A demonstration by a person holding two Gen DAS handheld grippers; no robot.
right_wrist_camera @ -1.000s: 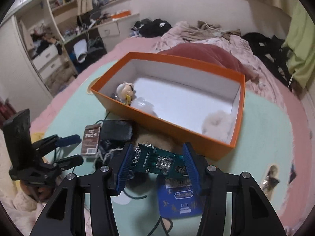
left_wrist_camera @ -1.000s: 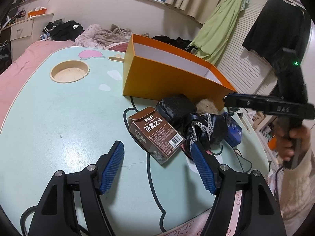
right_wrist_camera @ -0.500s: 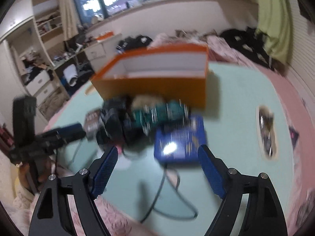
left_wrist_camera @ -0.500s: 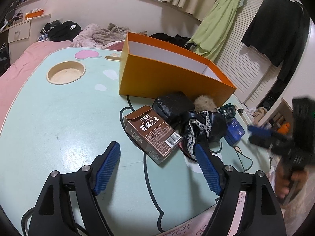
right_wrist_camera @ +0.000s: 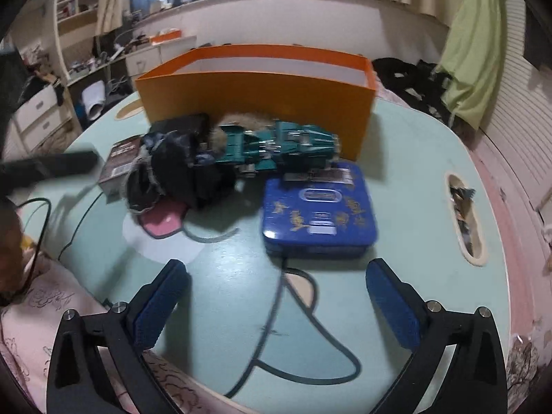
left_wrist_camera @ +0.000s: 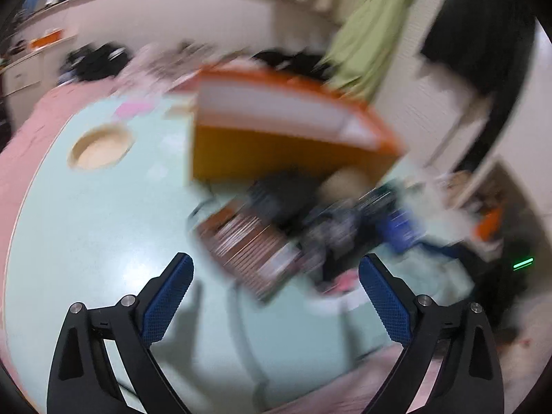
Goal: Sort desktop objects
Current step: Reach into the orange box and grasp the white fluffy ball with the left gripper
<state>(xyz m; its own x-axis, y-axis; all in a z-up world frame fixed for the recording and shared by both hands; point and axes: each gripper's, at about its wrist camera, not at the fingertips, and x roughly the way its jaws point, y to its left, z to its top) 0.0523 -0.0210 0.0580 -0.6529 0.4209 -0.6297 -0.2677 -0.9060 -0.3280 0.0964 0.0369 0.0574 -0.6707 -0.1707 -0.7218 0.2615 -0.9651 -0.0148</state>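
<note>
Spreading wide and holding nothing just now, the right tongs (right_wrist_camera: 277, 283) should straddle the blue tin (right_wrist_camera: 318, 211) squarely, just before the orange box (right_wrist_camera: 255, 95), while the left tongs (left_wrist_camera: 274, 291) wait empty and wide.

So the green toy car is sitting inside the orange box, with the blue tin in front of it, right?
Not quite. In the right wrist view the green toy car sits on the table outside the orange box, against its front wall. The blue tin is in front of it.
</note>
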